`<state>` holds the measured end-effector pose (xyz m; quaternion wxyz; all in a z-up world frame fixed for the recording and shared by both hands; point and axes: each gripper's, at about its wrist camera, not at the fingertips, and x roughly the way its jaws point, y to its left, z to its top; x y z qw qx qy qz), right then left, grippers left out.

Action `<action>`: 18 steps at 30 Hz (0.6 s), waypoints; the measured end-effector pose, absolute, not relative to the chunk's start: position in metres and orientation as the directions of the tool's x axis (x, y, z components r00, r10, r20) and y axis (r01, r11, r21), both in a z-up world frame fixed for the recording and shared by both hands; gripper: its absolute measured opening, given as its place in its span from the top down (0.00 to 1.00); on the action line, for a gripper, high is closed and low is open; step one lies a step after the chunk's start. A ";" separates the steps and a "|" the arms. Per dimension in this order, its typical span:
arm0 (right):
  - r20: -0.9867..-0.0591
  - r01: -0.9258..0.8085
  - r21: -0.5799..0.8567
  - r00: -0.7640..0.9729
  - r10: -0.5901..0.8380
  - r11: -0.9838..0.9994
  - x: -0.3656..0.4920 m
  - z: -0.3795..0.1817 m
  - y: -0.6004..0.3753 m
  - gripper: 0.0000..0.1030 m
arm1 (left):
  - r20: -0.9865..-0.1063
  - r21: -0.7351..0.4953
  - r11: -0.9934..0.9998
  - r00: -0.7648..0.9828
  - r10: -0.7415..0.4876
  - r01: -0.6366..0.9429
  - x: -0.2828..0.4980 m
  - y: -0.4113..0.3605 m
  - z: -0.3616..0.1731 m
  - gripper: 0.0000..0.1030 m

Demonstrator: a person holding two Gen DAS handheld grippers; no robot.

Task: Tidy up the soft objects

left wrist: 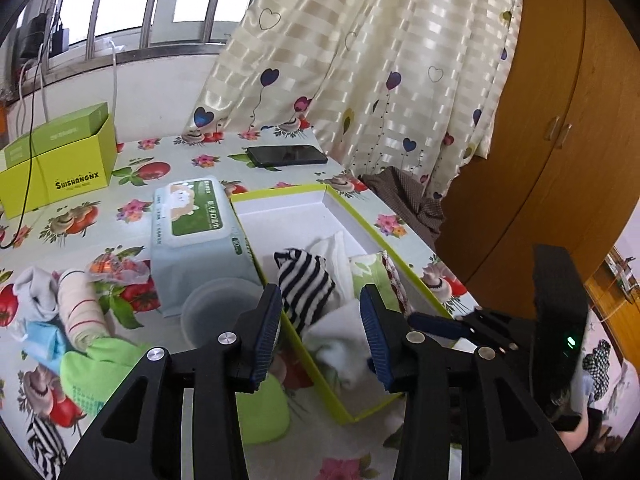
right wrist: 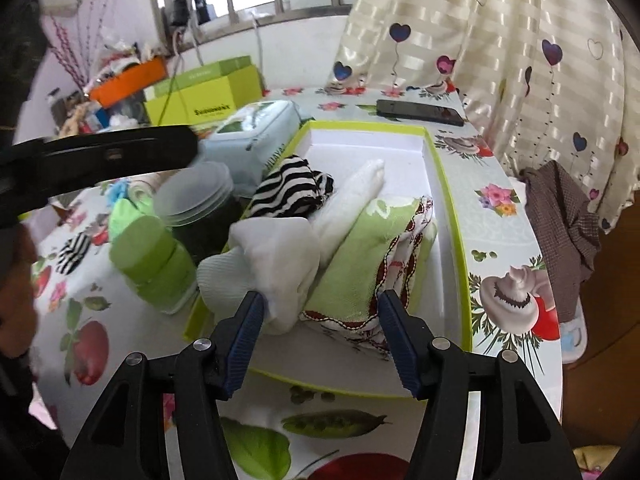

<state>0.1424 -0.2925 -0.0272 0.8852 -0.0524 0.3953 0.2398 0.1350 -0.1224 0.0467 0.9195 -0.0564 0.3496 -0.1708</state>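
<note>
A shallow white box with a lime rim (left wrist: 340, 200) (right wrist: 452, 208) lies on the table. It holds a black-and-white striped sock (left wrist: 304, 280) (right wrist: 288, 192), white socks (left wrist: 340, 340) (right wrist: 276, 256) and a green cloth with a red-patterned edge (left wrist: 372, 272) (right wrist: 360, 272). My left gripper (left wrist: 322, 324) is open above the box's near left wall, over the striped and white socks. My right gripper (right wrist: 320, 320) is open at the box's near end, fingers on either side of the white sock and green cloth, nothing gripped. More loose socks (left wrist: 80, 320) lie left of the box.
A wet-wipes pack (left wrist: 196, 232) and a translucent round tub (left wrist: 220, 308) (right wrist: 196, 192) sit left of the box. A lime SHISHANGNX carton (left wrist: 60, 164) stands at the back left, a black phone (left wrist: 286, 156) (right wrist: 420, 112) at the back. The curtain and a wooden wardrobe stand right.
</note>
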 end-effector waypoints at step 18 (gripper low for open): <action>-0.743 -0.473 0.094 0.552 0.378 0.876 0.195 -0.026 -0.275 0.42 | -0.593 -0.243 0.931 0.718 -0.365 0.273 0.113 -0.097 0.050 0.59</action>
